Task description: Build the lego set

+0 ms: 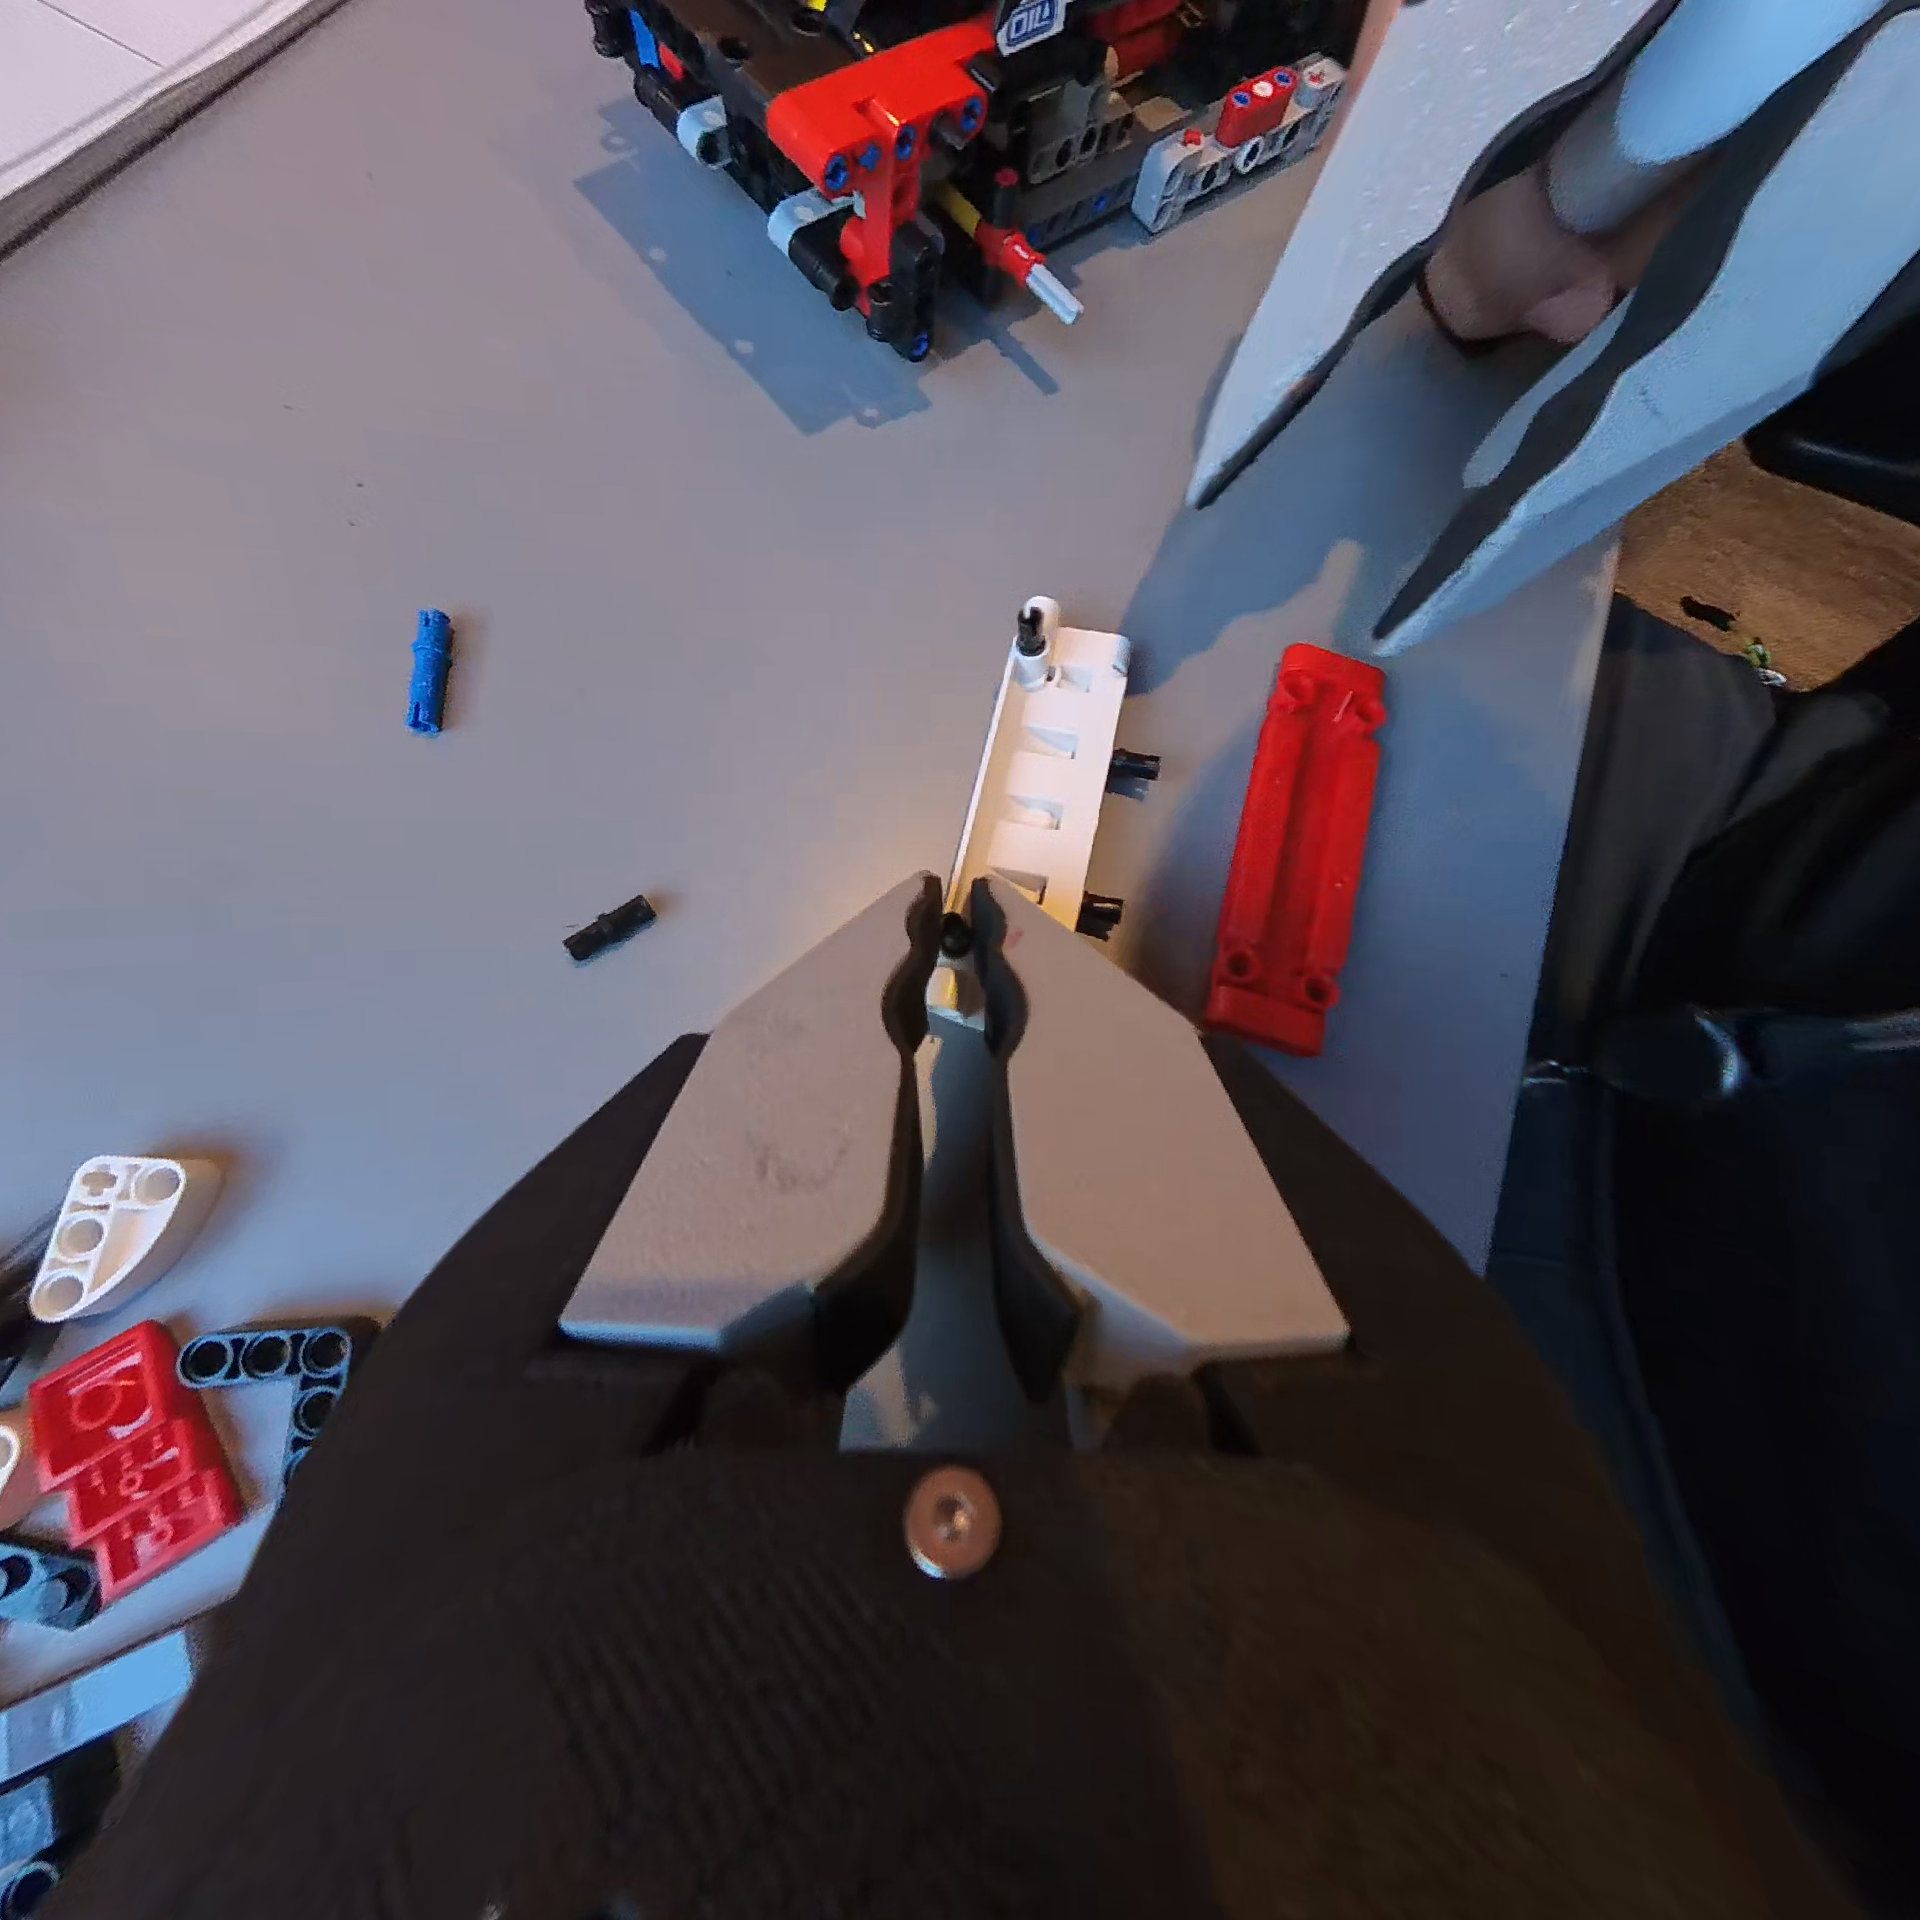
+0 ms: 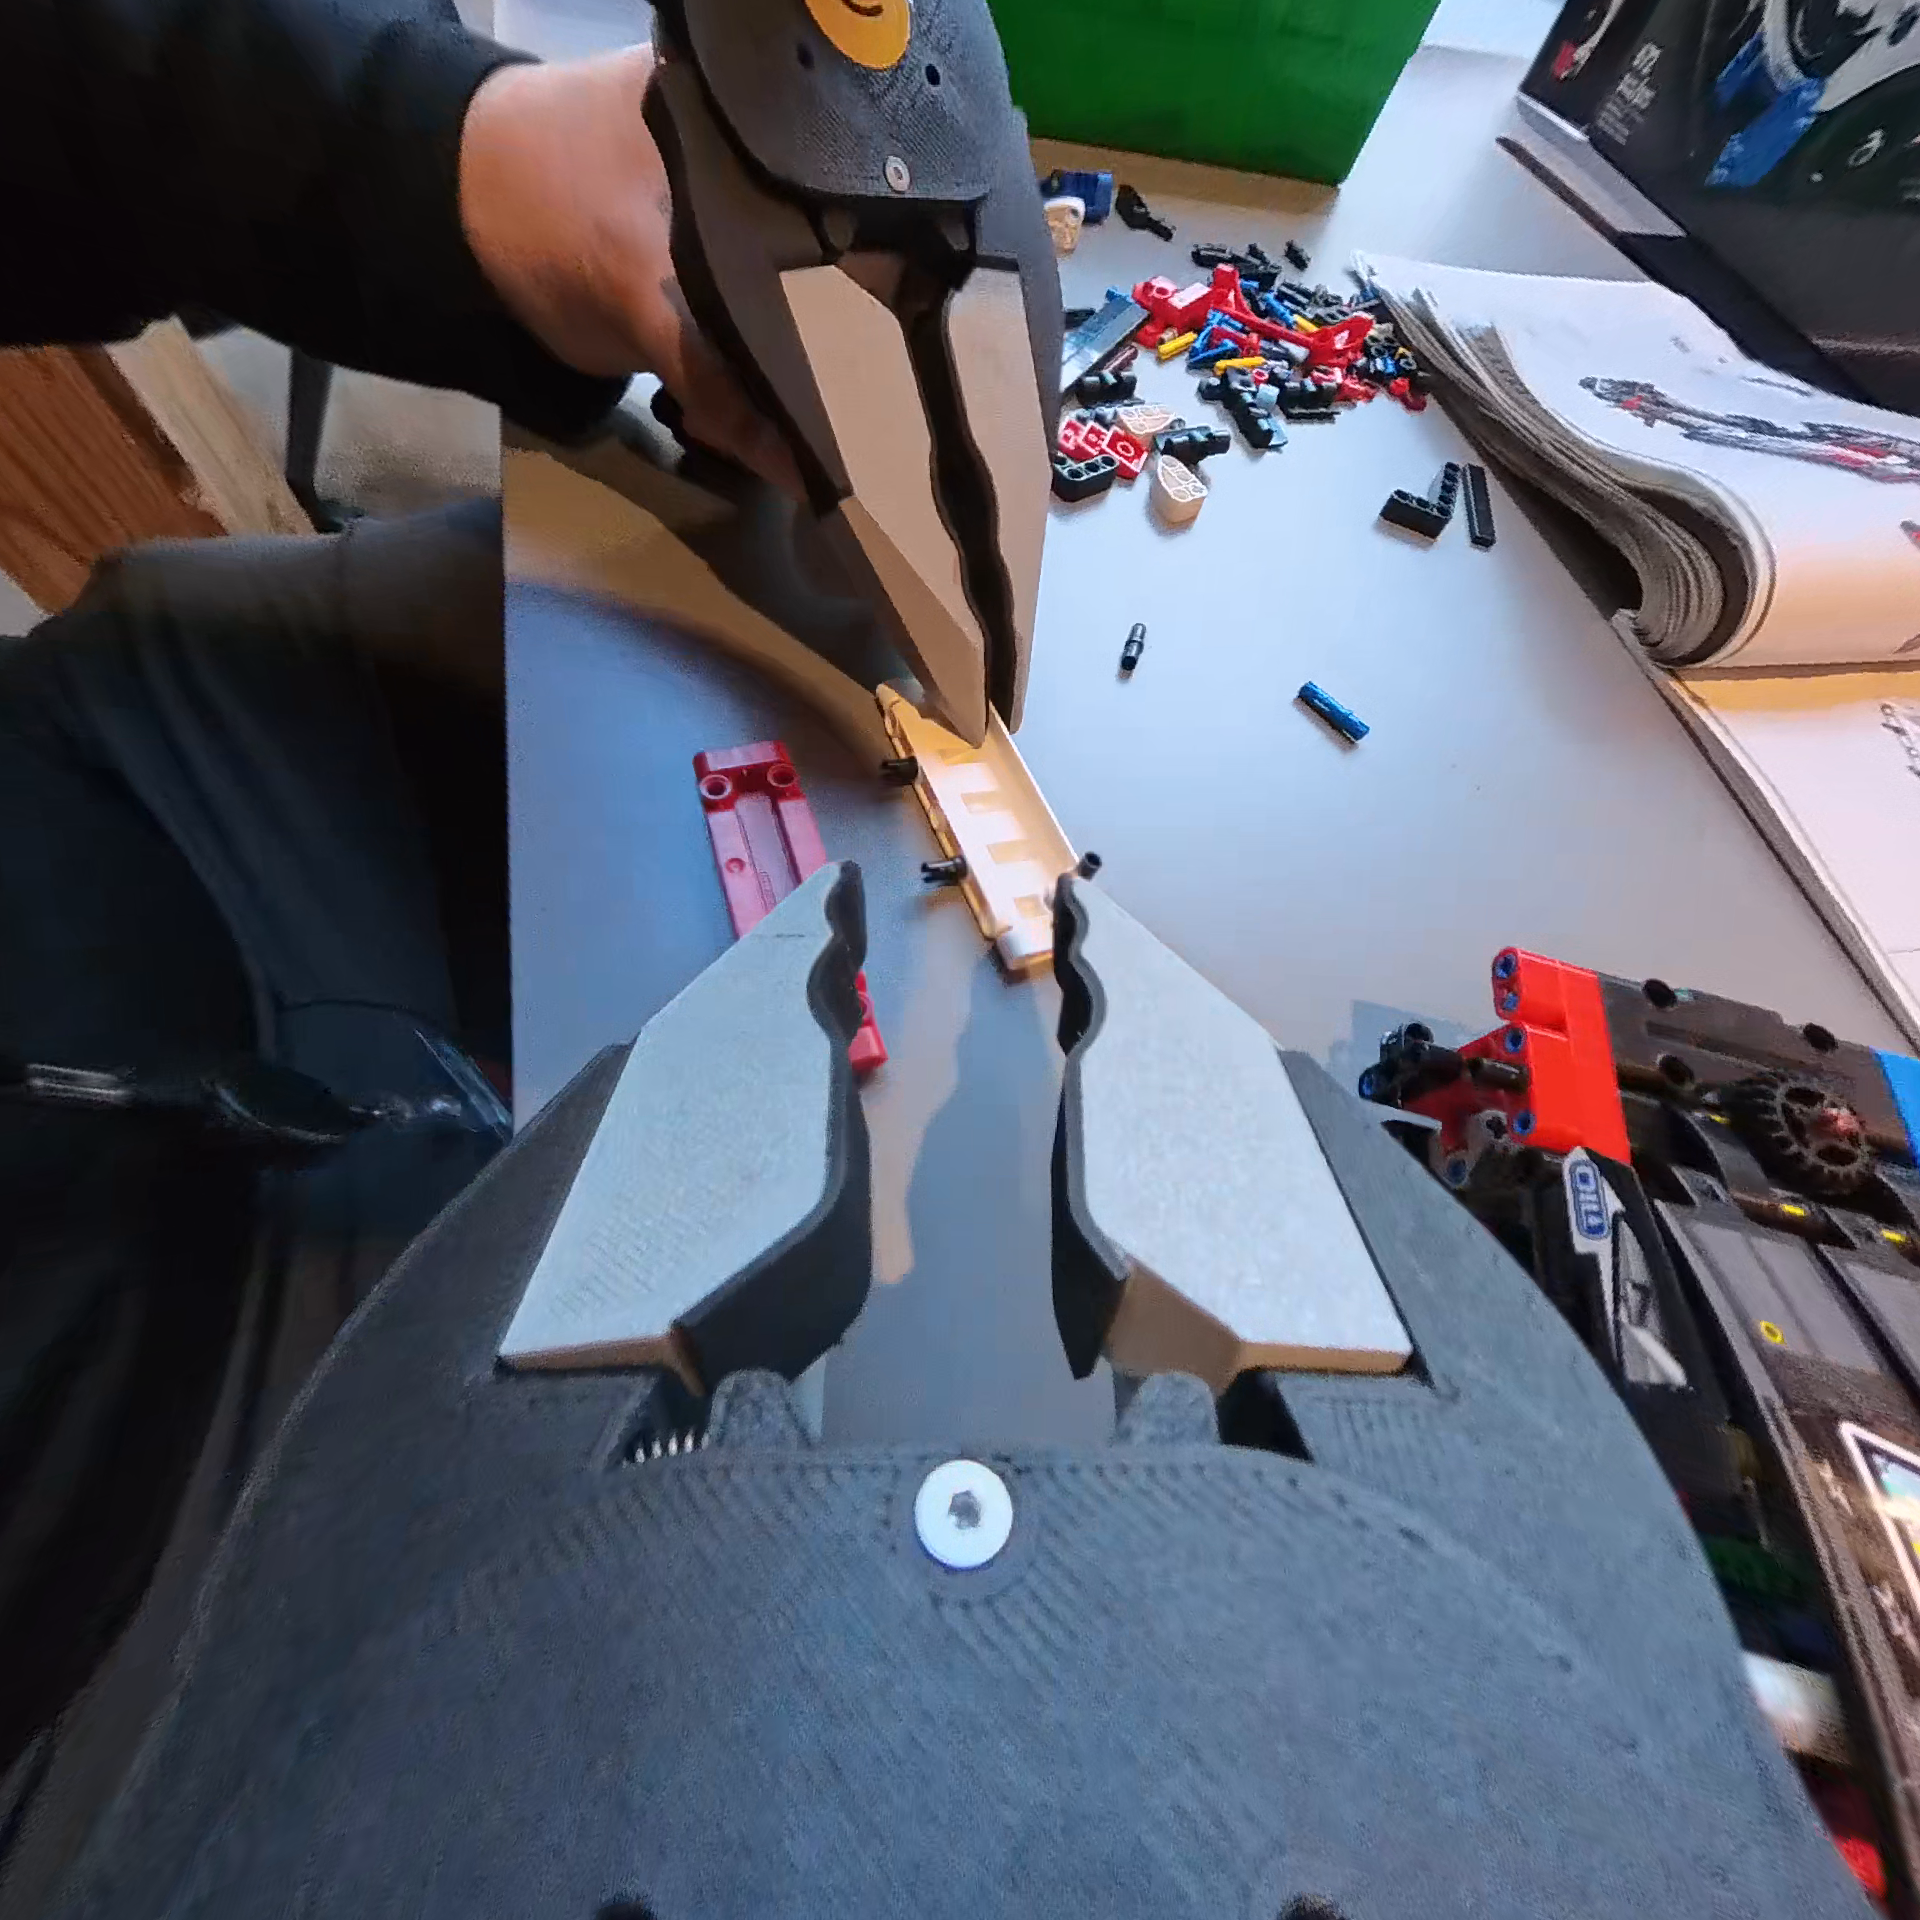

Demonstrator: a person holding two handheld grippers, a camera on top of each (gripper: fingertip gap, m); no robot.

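Observation:
A long white panel [image 1: 1049,769] lies on the grey table, with black pins sticking out of its side and far end. My left gripper [image 1: 954,914] is shut on a black pin [image 1: 954,932] at the panel's near end. In the right wrist view the left gripper [image 2: 992,722] comes down from above onto the far end of the white panel [image 2: 997,831]. My right gripper [image 2: 958,894] is open and empty, just short of the panel's near end. It also shows at the upper right of the left wrist view [image 1: 1299,566]. A red panel [image 1: 1294,852] lies beside the white one.
A loose blue pin [image 1: 428,670] and black pin [image 1: 610,927] lie on the table. The partly built red and black model [image 1: 914,135] stands beyond. A pile of loose parts [image 2: 1247,343], an open instruction book [image 2: 1662,468] and a green box [image 2: 1216,73] lie farther off. The table edge [image 2: 506,831] is close.

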